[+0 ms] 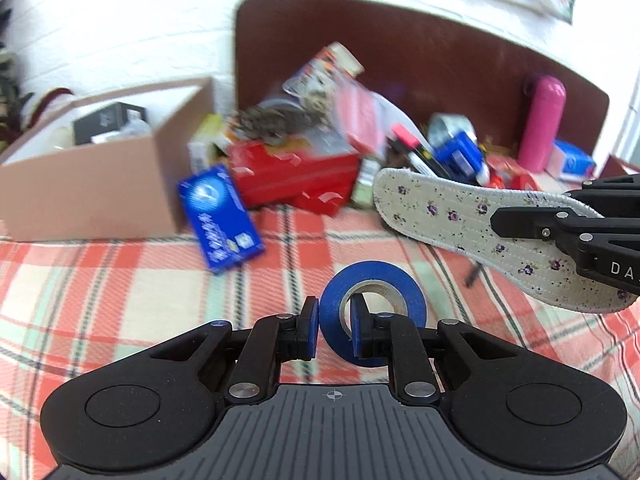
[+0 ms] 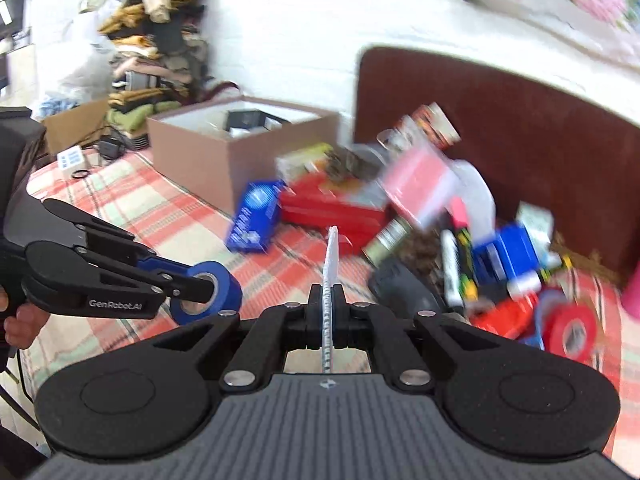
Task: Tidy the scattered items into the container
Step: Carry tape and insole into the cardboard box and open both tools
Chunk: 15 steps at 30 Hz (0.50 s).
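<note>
My left gripper (image 1: 335,307) is shut on a blue tape roll (image 1: 374,300), one finger inside its hole, held above the plaid blanket; the roll also shows in the right wrist view (image 2: 208,296). My right gripper (image 2: 329,294) is shut on a floral shoe insole (image 1: 472,224), seen edge-on in its own view (image 2: 331,256). The open cardboard box (image 1: 104,184) stands at the left with items inside; it also shows in the right wrist view (image 2: 224,148). Scattered items lie beyond: a blue carton (image 1: 220,216), a red box (image 1: 296,180), a pink bottle (image 1: 542,124), a red tape roll (image 2: 570,332).
A dark wooden headboard (image 1: 440,60) backs the pile against a white wall. The plaid blanket (image 1: 120,300) covers the bed. A heap of clothes (image 2: 160,40) and a second cardboard box (image 2: 76,124) stand beyond the bed's left side.
</note>
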Tool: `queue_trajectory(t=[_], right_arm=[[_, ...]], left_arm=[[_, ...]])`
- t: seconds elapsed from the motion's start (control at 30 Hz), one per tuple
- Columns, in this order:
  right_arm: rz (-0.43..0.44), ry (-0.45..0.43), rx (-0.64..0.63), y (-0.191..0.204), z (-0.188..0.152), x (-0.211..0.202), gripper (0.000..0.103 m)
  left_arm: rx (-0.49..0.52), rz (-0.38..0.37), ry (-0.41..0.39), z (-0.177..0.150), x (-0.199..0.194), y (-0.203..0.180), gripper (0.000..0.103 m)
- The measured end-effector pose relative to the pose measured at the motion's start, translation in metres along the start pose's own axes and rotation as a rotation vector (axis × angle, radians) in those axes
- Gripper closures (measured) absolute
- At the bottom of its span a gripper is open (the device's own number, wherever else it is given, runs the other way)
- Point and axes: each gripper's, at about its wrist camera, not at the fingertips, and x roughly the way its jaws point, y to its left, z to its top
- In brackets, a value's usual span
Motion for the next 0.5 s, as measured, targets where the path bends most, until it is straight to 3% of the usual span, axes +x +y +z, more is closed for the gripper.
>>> queue_trajectory(t=[0.3, 0.5], right_arm=[[0.084, -0.106, -0.137, 0.041, 0.069, 0.021, 0.100], [0.135, -0.142, -0.187, 0.061, 0.120, 0.060, 0.099]], left_arm=[[-0.059, 0.085, -0.101, 0.033, -0.028, 0.050, 0.091], [-0.123, 0.144, -0.171, 0.065, -0.038, 0.092, 0.091]])
